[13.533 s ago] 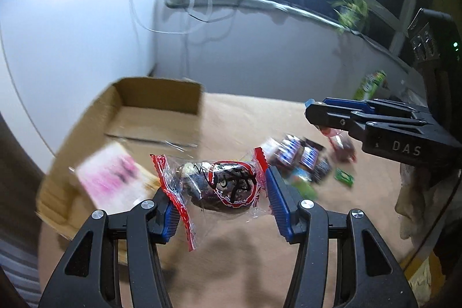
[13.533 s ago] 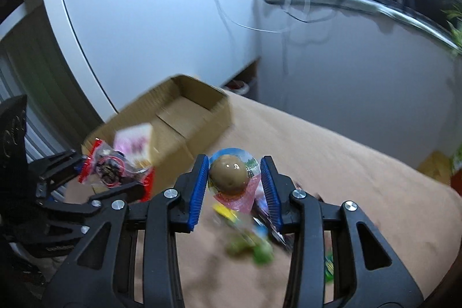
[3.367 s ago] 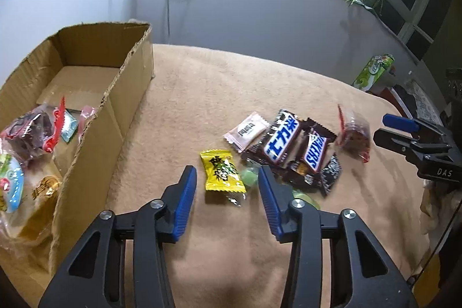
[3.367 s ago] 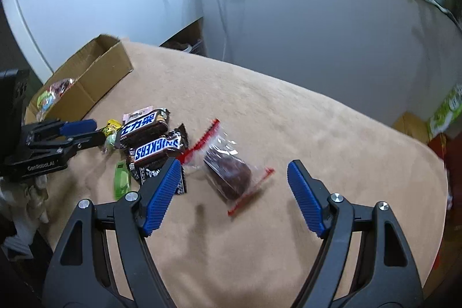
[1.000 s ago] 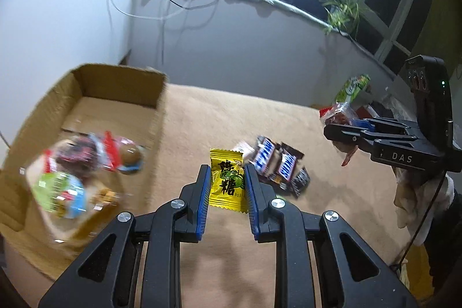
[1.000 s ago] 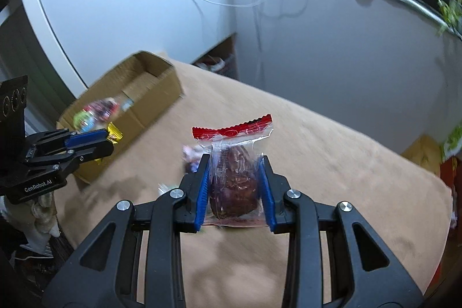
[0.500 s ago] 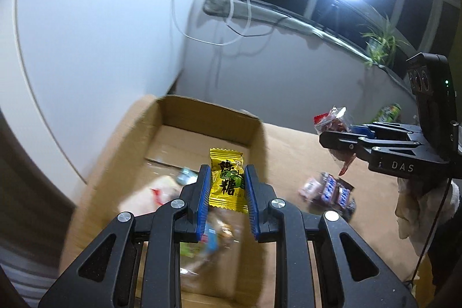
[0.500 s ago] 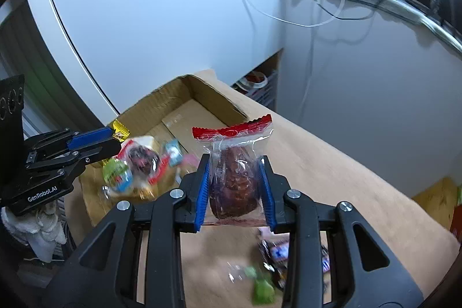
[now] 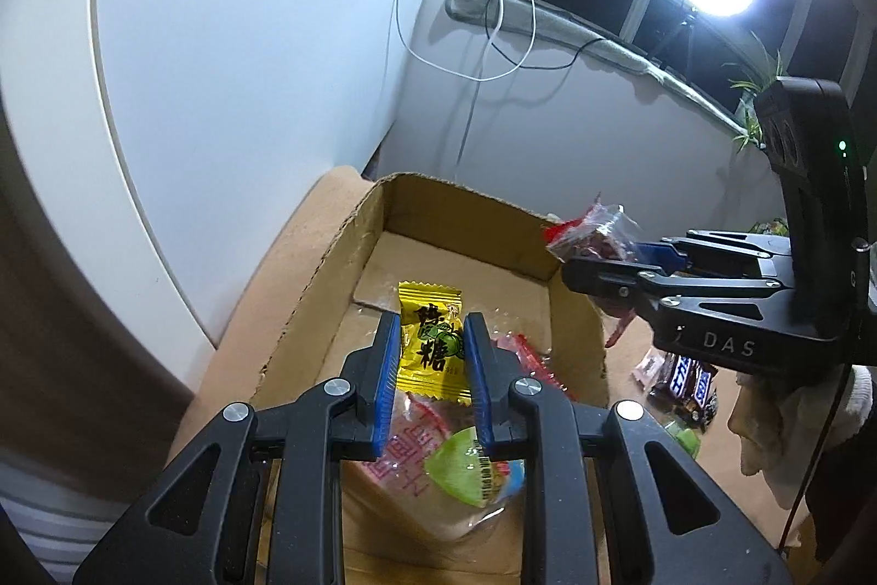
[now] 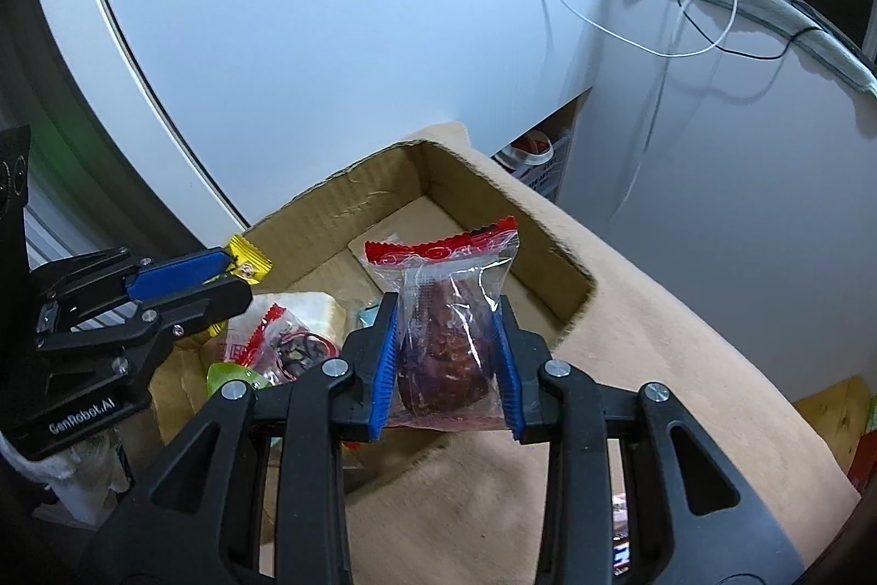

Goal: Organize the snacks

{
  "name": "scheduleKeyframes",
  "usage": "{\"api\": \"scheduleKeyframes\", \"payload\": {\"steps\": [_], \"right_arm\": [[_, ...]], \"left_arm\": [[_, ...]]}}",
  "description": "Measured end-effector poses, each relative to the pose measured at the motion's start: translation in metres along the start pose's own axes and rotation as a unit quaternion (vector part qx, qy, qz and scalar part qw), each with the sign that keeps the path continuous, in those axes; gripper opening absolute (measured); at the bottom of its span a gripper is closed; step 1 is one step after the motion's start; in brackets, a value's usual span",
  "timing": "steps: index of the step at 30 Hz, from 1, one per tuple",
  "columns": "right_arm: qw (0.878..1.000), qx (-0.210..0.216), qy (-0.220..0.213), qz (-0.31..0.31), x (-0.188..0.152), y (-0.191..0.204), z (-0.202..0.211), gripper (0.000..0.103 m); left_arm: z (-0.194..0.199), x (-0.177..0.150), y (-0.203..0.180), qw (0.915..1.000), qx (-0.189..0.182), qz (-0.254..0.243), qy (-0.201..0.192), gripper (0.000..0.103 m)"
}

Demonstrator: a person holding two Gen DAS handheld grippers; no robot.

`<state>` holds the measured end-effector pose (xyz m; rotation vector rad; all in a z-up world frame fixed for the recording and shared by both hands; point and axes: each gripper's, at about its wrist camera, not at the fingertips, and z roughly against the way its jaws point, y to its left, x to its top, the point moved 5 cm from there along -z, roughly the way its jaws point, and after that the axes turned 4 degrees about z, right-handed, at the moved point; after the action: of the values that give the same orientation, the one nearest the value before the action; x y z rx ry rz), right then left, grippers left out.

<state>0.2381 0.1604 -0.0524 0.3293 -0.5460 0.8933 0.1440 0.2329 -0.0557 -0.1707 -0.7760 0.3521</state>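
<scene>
**Two wrapped snacks held over the box: handling notes**

My left claw (image 9: pixel 429 365) is clamped on the yellow candy (image 9: pixel 433 344), pads pressing its flat sides across the middle, crimped ends free above and below. It hangs over the open box (image 9: pixel 482 212), above the packets already lying inside. The candy looks light and thin; the foil is probably slick, so a grip across the body is better than one on a crimp.

My right claw (image 10: pixel 445 365) is clamped on the clear pouch (image 10: pixel 444 316) with the red top seal and a dark lump inside. The pads squeeze the film at the lump's sides. The pouch sits over the box's near wall, at the table-side edge. The film is soft and crinkly and gives under the pads; the lump carries what weight there is, so I judge holding at the lump right, not at the loose seal.

I cannot tell whether the lump is firm or squashy; the film blurs it.

The brown table cover (image 10: pixel 685 365) looks soft.
</scene>
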Motion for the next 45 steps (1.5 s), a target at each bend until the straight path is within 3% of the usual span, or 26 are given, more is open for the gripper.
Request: {"api": "scheduleKeyframes", "payload": {"steps": [3, 6, 7, 9, 18, 20, 24, 29, 37, 45], "right_arm": [[1.000, -0.003, -0.002, 0.005, 0.002, 0.005, -0.001, 0.039], [1.000, -0.012, -0.012, 0.007, 0.004, 0.004, 0.005, 0.062], [1.000, -0.013, -0.015, 0.005, 0.005, 0.004, 0.007, 0.066], [1.000, -0.012, -0.019, -0.001, 0.005, 0.001, 0.014, 0.066], [0.999, -0.024, -0.040, -0.019, -0.014, -0.016, 0.058, 0.066], [0.998, -0.033, -0.045, -0.022, -0.023, -0.023, 0.072, 0.067], [0.997, -0.053, -0.056, -0.030, -0.046, -0.041, 0.100, 0.081], [0.994, -0.086, -0.049, -0.051, -0.085, -0.072, 0.128, 0.083], [0.987, -0.108, -0.014, -0.114, -0.154, -0.125, 0.140, 0.083], [0.978, -0.064, 0.015, -0.198, -0.191, -0.156, 0.120, 0.083]], "left_arm": [[-0.002, 0.000, 0.001, 1.0000, 0.002, -0.001, 0.003, 0.022], [-0.002, 0.000, 0.001, 1.0000, 0.003, -0.002, 0.003, 0.023], [-0.002, 0.001, 0.000, 1.0000, 0.002, -0.002, 0.004, 0.030], [0.001, 0.001, -0.001, 1.0000, 0.005, -0.003, 0.000, 0.043], [0.019, -0.003, -0.022, 0.9996, -0.011, -0.015, -0.021, 0.045], [0.023, -0.006, -0.030, 0.9993, -0.023, -0.017, -0.023, 0.057], [0.027, -0.014, -0.056, 0.9981, -0.049, -0.029, -0.023, 0.062], [0.027, -0.026, -0.084, 0.9957, -0.080, -0.042, -0.018, 0.074], [0.010, -0.058, -0.132, 0.9898, -0.111, -0.086, 0.023, 0.074], [-0.013, -0.081, -0.164, 0.9848, -0.121, -0.115, 0.049, 0.074]]}}
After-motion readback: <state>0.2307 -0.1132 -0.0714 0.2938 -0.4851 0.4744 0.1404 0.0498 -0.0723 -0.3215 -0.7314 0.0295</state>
